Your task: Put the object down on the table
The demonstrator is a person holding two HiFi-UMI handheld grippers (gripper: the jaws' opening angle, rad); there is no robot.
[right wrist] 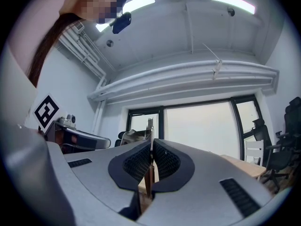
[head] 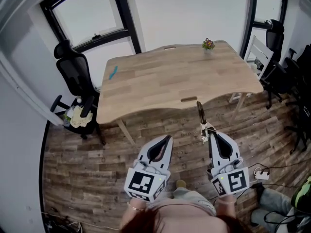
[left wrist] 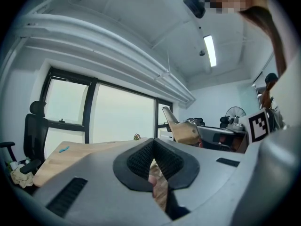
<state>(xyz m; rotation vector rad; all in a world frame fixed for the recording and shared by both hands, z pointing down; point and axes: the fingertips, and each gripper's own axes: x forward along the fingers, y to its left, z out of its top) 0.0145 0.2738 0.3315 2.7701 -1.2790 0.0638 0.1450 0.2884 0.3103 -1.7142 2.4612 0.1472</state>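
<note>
Jaws of R gripper (head: 211, 133) pinch tool (head: 199, 110), flowers (head: 208, 43) in pot (head: 208, 51)

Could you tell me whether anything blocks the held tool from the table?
Nothing visible does: the tool in the right gripper points at the bare front of the table; plant and blue item sit far off.

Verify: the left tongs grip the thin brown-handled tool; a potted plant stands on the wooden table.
Wrong side: the head view shows the right tongs gripping the thin brown-handled tool; the small potted plant stands on the light wooden table.
</note>
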